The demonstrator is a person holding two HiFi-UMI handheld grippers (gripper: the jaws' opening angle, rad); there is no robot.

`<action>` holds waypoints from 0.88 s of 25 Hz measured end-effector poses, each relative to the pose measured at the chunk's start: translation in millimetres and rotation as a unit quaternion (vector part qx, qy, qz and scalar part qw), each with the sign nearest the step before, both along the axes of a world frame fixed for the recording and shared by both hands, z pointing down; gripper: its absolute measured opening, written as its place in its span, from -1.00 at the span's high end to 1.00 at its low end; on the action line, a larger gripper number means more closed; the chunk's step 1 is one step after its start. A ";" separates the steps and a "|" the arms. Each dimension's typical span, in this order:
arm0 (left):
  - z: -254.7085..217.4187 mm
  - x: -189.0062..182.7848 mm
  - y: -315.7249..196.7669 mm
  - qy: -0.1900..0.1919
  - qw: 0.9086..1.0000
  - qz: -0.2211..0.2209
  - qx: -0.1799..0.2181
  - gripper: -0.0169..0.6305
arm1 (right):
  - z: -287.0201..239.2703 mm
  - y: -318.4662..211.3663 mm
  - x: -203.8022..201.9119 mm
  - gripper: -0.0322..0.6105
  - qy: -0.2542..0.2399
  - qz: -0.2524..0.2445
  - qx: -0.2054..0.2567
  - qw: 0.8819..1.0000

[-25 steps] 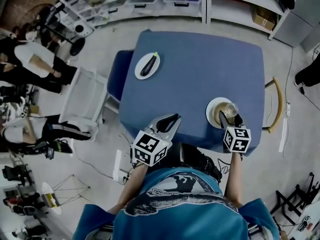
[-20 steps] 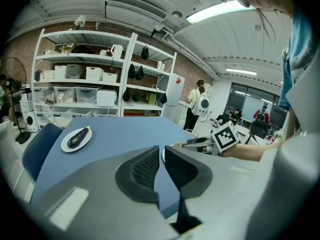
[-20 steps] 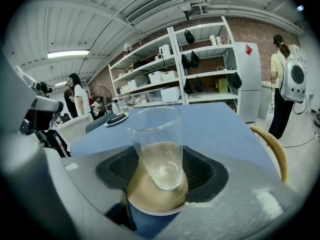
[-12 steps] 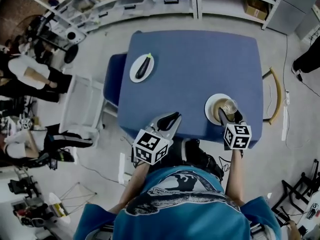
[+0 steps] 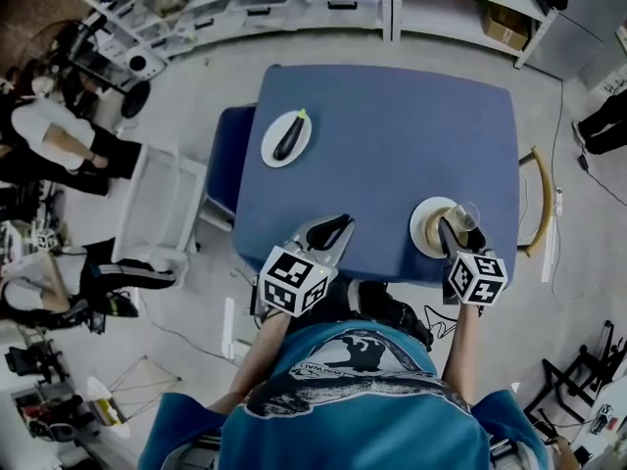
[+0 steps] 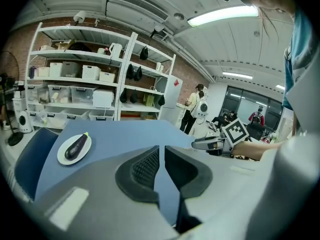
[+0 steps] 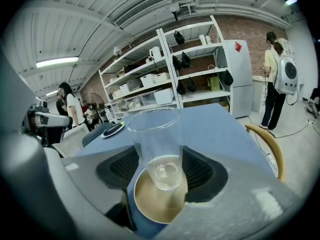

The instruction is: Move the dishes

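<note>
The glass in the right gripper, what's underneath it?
A round tan plate lies below the glass, on the blue table. The glass base and the right gripper cover part of the plate, so whether glass and plate touch cannot be seen.

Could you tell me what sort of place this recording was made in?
Probably a lab or workshop rather than a home: tall metal shelving stacked with storage bins, a bare grey floor, and a single blue table standing in the open.
</note>
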State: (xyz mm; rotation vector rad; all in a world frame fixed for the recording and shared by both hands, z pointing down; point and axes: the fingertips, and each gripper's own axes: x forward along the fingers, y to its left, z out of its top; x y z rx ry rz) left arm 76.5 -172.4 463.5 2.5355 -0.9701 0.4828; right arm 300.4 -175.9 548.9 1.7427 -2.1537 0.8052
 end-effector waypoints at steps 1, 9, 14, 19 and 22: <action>-0.3 -4.0 -3.9 0.001 1.000 -0.002 0.001 0.80 | -4.0 -3.9 -1.7 0.05 0.004 -0.001 0.003 1.000; -9.1 -28.2 -32.0 0.013 1.000 -0.008 0.012 0.80 | -36.8 -44.4 -29.0 0.05 0.015 -0.017 0.029 0.999; -13.3 -45.8 -48.4 0.016 1.000 -0.012 0.018 0.81 | -49.8 -78.2 -59.1 0.05 0.021 -0.041 0.043 0.998; -13.2 -68.3 -63.9 0.019 0.999 -0.021 0.021 0.81 | -55.0 -115.6 -97.1 0.05 0.023 -0.069 0.055 0.996; -15.0 -78.7 -72.7 0.021 0.999 -0.025 0.023 0.81 | -54.1 -136.4 -120.4 0.05 0.028 -0.092 0.057 0.994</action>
